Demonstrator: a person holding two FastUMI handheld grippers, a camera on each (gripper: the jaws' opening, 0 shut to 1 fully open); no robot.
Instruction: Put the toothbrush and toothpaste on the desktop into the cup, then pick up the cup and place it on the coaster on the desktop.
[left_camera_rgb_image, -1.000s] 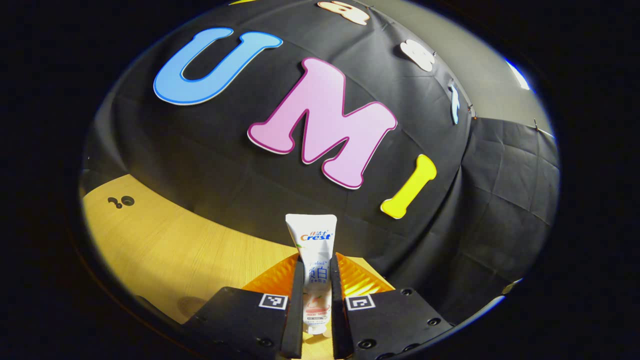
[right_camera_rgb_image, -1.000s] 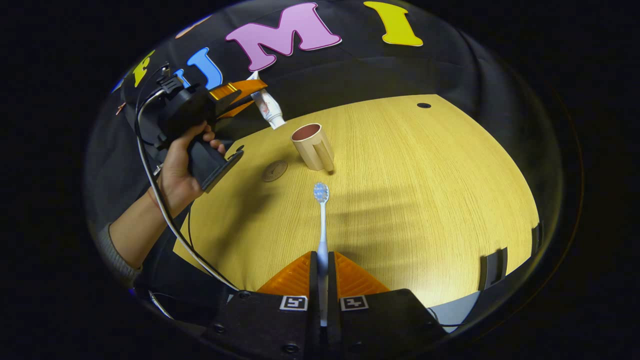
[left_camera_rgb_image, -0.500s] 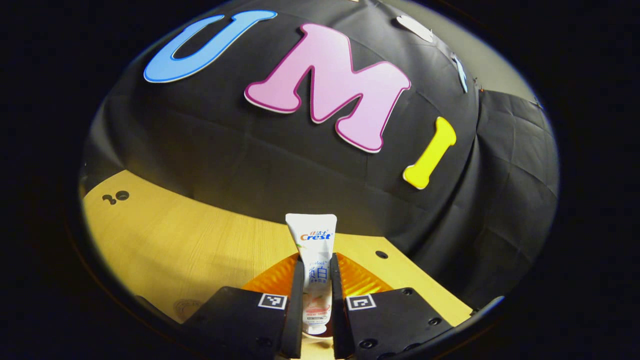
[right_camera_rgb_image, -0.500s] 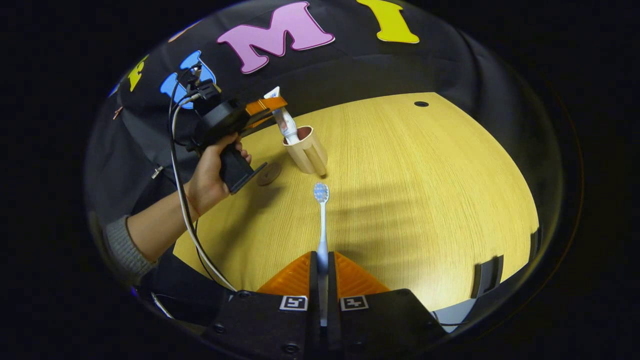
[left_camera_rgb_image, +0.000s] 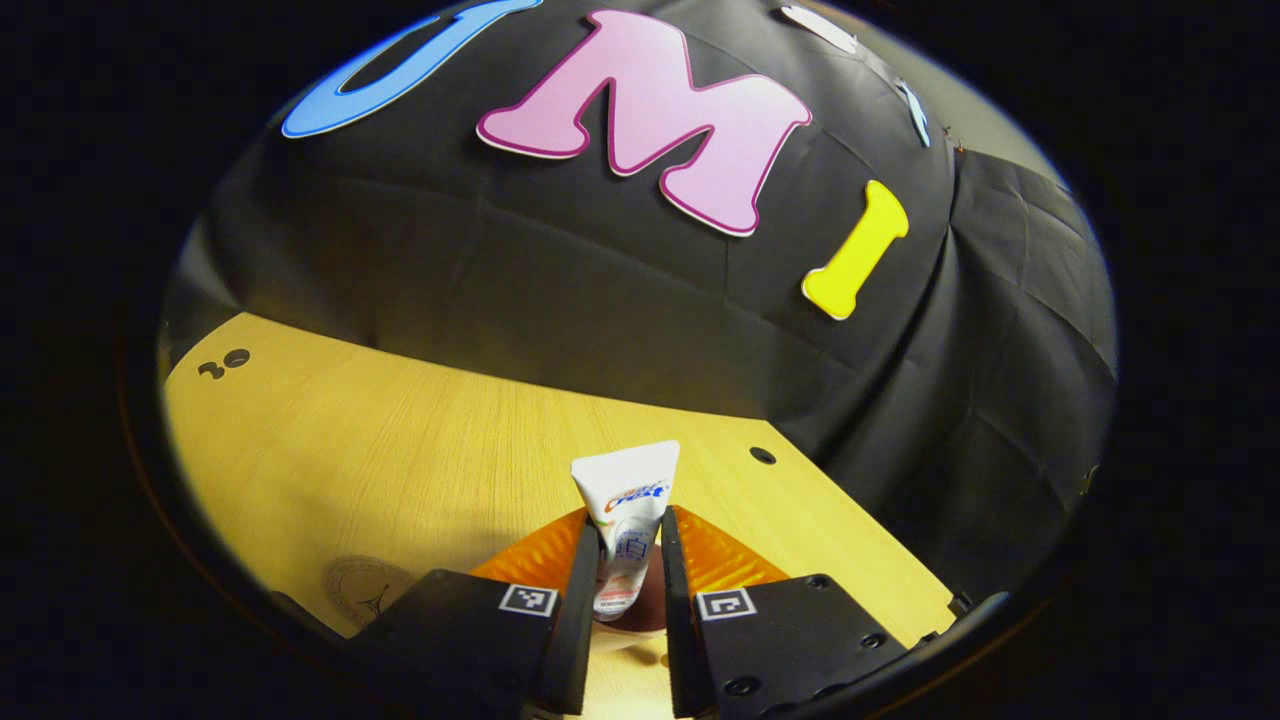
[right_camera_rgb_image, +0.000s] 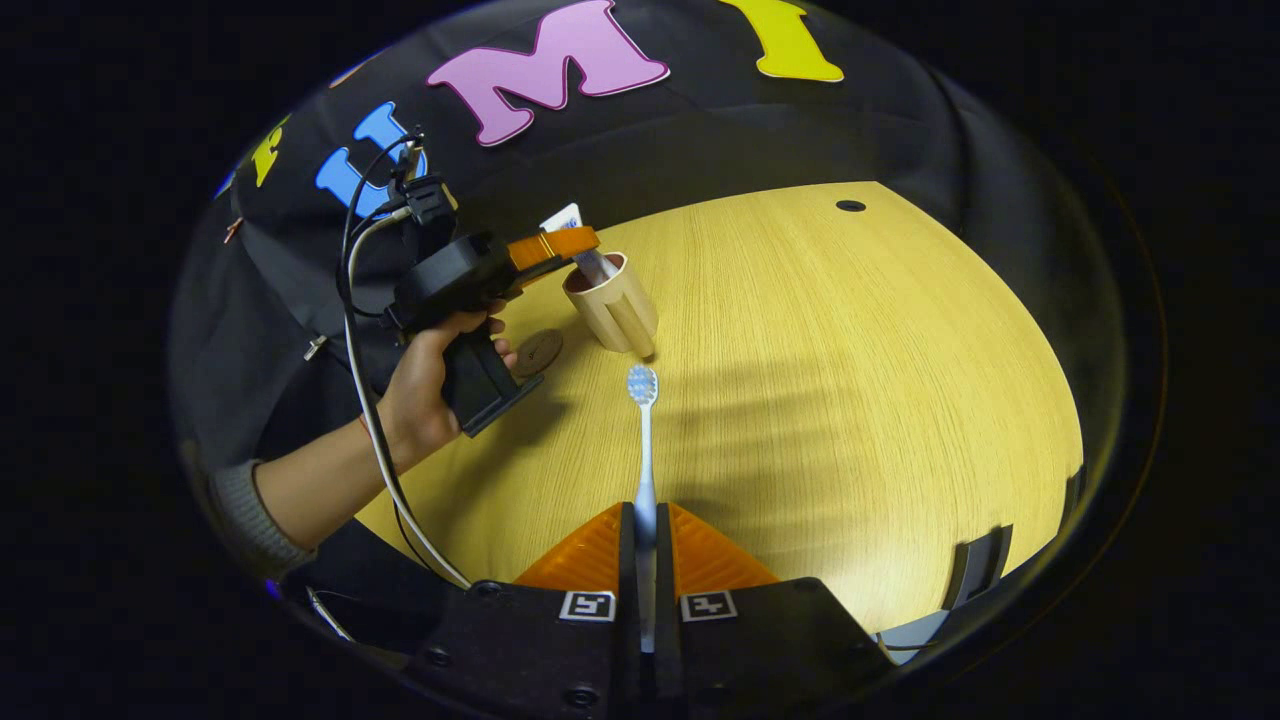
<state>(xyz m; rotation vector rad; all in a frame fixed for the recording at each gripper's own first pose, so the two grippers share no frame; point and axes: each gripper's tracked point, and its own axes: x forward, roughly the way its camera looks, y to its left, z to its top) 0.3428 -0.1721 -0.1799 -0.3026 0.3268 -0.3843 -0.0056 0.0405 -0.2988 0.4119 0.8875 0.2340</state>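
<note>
The white toothpaste tube (left_camera_rgb_image: 625, 500) leans between the fingers of my left gripper (left_camera_rgb_image: 628, 525), cap end down in the dark inside of the cup (left_camera_rgb_image: 645, 615). The jaws stand slightly apart and the tube looks loose. In the right gripper view the beige cup (right_camera_rgb_image: 615, 310) stands upright with the toothpaste tube (right_camera_rgb_image: 580, 240) in it, and the left gripper (right_camera_rgb_image: 560, 245) hovers over its rim. My right gripper (right_camera_rgb_image: 645, 510) is shut on the handle of the white toothbrush (right_camera_rgb_image: 645, 440), whose head points at the cup. The round brown coaster (right_camera_rgb_image: 540, 350) lies just left of the cup.
The wooden table (right_camera_rgb_image: 850, 400) has a small cable hole (right_camera_rgb_image: 850, 206) near its far edge. A person's hand (right_camera_rgb_image: 425, 390) and sleeve hold the left gripper, with a cable hanging down. In the left gripper view the coaster (left_camera_rgb_image: 365, 590) lies at lower left.
The left gripper came down over the cup and lowered the toothpaste into it; the tube then tilted and sank between the fingers. The right gripper with the toothbrush stayed put.
</note>
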